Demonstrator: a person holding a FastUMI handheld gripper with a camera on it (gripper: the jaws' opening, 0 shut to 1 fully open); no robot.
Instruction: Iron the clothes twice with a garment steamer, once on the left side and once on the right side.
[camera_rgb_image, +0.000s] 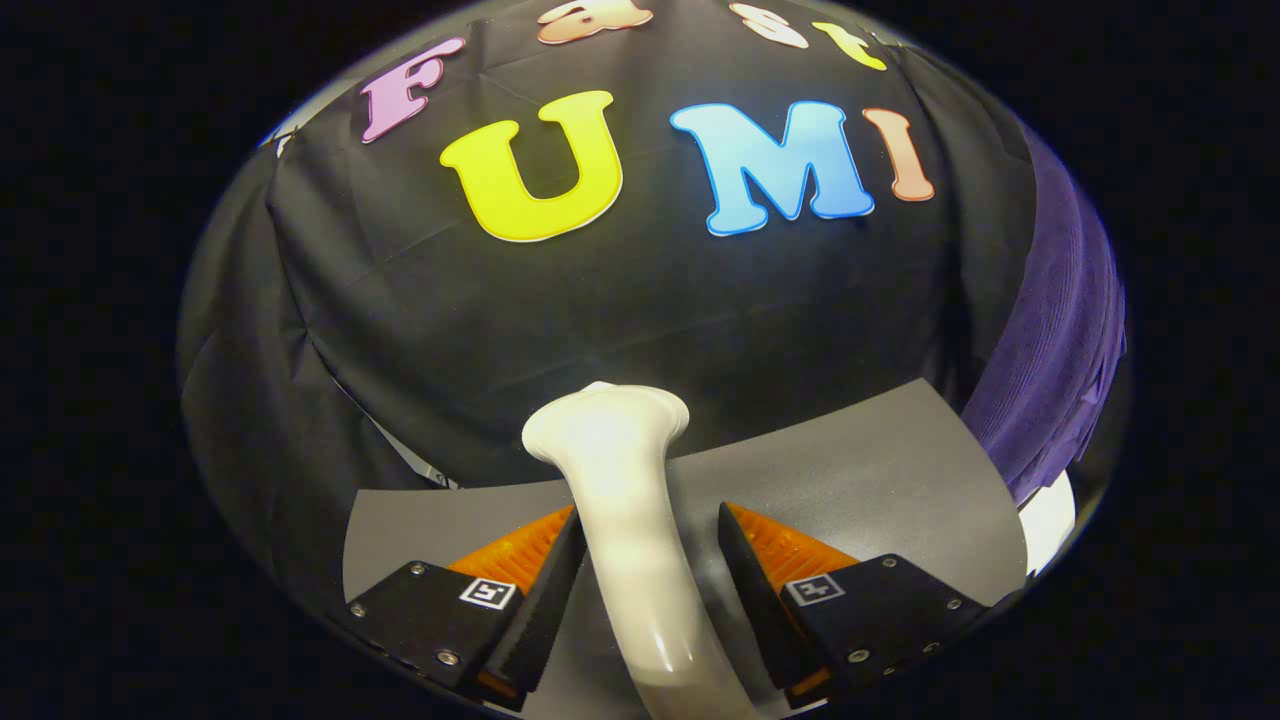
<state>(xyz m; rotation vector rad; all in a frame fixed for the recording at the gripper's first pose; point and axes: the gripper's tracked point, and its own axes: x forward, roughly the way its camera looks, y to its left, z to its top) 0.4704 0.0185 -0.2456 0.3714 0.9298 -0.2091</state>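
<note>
Lying between the two fingers of the claw, the garment steamer runs its long axis straight ahead along them, its pale handle passing through the gap and its flared head rising just beyond the fingertips. The left finger appears to touch the steamer's handle, while a clear gap shows between the handle and the right finger, so the claw stands partly open around the steamer and I would not call it a firm grip yet. Beyond the steamer's head and off to its right hangs a purple garment, draped in folds against the booth's black cloth wall; this looks like the clothing to be ironed, and it lies well apart from the steamer's head, forward and to the right. Judging from that, neither pass on the garment has begun, and the coming move would seem to call for closing both fingers on the handle, then swinging the head rightward toward the fabric. Beneath the steamer a grey surface spreads out flat and matte, ending just behind the steamer's head where the cloth wall starts. A small white patch shows below the garment's lower edge; what it is I cannot tell.
</note>
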